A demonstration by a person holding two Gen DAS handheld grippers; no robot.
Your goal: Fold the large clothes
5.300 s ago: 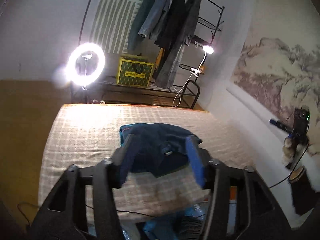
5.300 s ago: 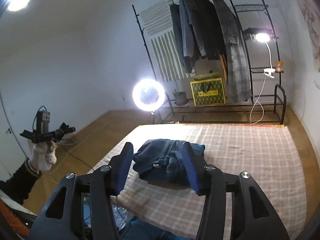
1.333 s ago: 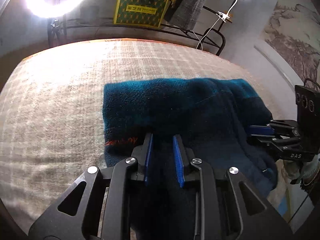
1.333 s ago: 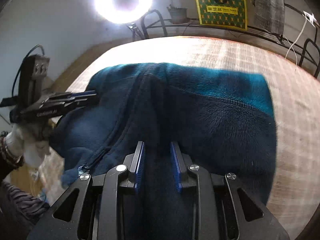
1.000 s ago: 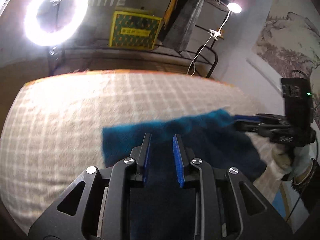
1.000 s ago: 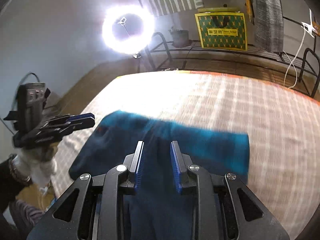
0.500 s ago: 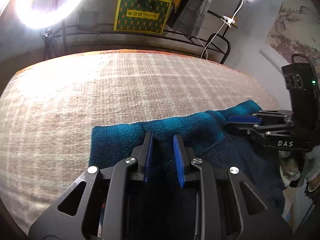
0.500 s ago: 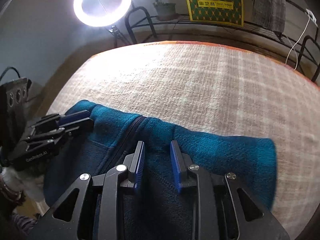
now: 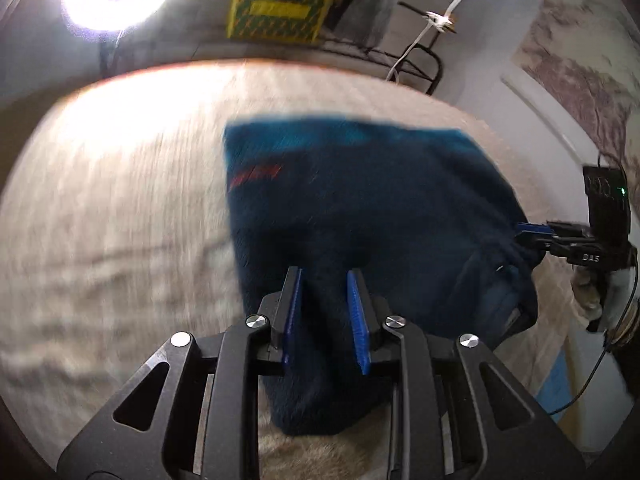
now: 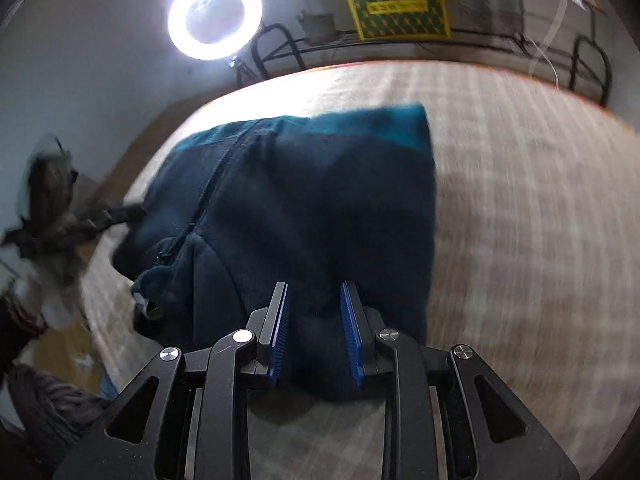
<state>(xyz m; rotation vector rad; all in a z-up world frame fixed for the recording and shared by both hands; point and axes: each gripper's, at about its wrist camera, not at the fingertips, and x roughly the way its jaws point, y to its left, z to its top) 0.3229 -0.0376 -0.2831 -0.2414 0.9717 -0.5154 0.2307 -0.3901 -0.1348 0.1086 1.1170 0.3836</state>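
- Wide bare bedspread [image 9: 120,208] lies open on my left of the fleece [image 9: 360,208].
- Ring light [image 10: 215,17] and rack [image 10: 440,46] crowd the far edge.

Both grippers have black frames with triangular cut-outs, round silver screws and ribbed blue pads: the left gripper [image 9: 325,312] and the right gripper [image 10: 315,327]. White "DAS" lettering marks the right one's side, under a black box with a green light.

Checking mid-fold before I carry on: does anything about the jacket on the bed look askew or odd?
Nothing damaged. The blue fleece jacket lies on the checked bed cover, but the fold is uneven: its collar end is bunched and lumpy by the zipper, while the opposite edge lies straight. Both views are motion-blurred.
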